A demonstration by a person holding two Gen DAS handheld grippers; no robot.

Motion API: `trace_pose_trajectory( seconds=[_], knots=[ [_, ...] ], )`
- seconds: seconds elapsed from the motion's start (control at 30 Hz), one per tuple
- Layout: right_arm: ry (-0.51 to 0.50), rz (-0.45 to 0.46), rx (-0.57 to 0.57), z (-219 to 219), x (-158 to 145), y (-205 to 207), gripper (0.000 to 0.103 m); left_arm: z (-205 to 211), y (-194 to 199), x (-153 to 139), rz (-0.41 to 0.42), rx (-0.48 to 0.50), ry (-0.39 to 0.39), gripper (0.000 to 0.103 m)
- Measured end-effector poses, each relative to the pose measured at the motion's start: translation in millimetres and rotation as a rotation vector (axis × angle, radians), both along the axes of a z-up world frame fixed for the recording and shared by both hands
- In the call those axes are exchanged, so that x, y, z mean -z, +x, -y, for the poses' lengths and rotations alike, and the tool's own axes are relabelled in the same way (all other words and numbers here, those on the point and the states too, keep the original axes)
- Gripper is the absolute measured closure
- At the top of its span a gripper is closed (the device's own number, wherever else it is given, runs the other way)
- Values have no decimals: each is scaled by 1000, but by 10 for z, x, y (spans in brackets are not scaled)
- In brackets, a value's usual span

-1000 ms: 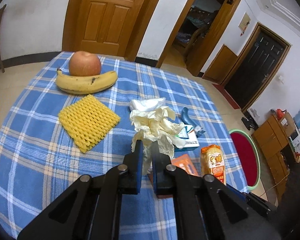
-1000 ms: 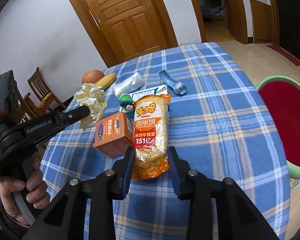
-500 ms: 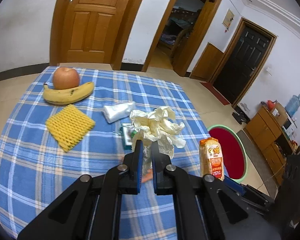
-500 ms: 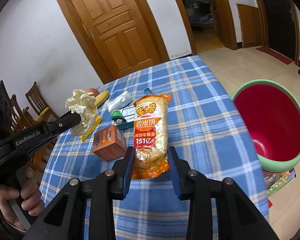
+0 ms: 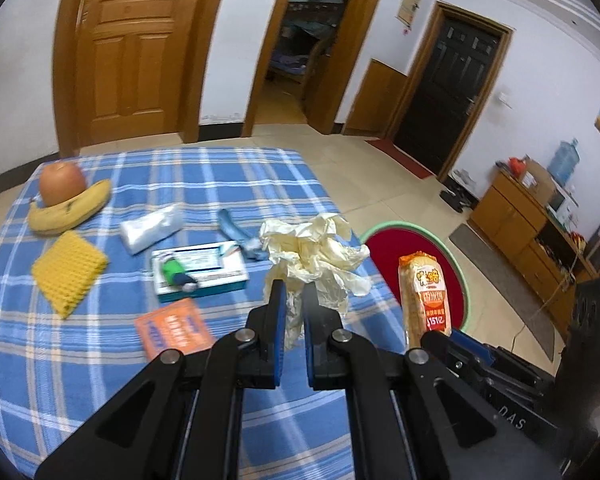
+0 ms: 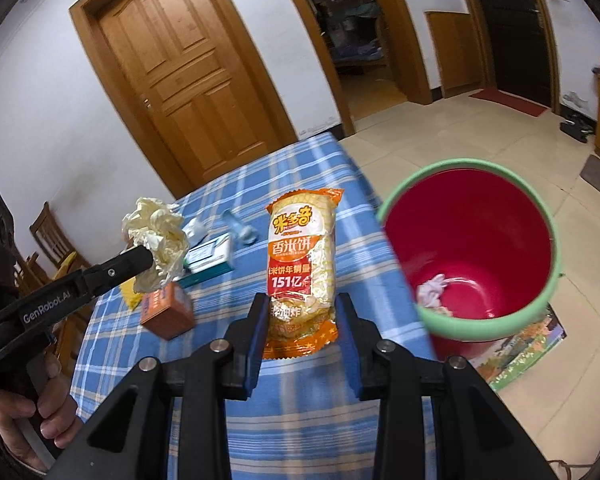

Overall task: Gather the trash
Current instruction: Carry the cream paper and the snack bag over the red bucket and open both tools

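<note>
Currently, left wrist view: left tool [image 5: 291, 300] clamped on crumpled wrapper [image 5: 316, 252], bin [image 5: 420, 248] ahead-right, off the worktop [image 5: 80, 360].
Right wrist view: right tool [image 6: 302, 312] clamped on upright snack packet [image 6: 302, 264]; bin [image 6: 472, 252] just right, nearer this tool.

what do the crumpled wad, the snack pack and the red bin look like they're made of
Crumpled wad in the left gripper: thin cream film or glove material, probably plastic; it is limp, creased and slightly translucent.
Snack pack in the right gripper: glossy printed plastic wrapper with crimped ends.
Red bin: looks like rigid moulded plastic, smooth, with a green rim.
</note>
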State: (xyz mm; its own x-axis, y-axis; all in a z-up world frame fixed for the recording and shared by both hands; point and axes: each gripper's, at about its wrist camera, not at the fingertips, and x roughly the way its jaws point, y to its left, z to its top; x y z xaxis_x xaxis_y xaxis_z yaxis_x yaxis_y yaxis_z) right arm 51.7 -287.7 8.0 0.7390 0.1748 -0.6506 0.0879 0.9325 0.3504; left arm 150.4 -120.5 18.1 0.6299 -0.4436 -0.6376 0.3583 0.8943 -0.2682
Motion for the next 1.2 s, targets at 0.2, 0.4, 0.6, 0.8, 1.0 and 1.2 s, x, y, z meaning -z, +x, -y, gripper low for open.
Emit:
trace_pose_trajectory(
  seconds=[0.2, 0.4, 0.6, 0.8, 1.0, 1.2],
  knots=[
    [-7, 0, 68, 326, -1, -53, 67, 342, 5, 15, 4, 60, 27, 97],
    [-7, -6, 124, 612, 47, -116, 67, 690, 38, 67, -1, 120, 69, 97],
    [2, -18, 161, 837, 136, -124, 67, 1015, 96, 192, -20, 173, 114, 97],
    [9, -41, 195, 1080, 255, -61, 67, 1356, 141, 343, -42, 217, 155, 97],
    [0, -62, 229, 1293, 350, -1, 67, 1624, 218, 500, -67, 250, 181, 97],
    [-11, -83, 248, 1421, 437, 48, 65, 1812, 236, 606, -68, 271, 221, 96]
  ],
)
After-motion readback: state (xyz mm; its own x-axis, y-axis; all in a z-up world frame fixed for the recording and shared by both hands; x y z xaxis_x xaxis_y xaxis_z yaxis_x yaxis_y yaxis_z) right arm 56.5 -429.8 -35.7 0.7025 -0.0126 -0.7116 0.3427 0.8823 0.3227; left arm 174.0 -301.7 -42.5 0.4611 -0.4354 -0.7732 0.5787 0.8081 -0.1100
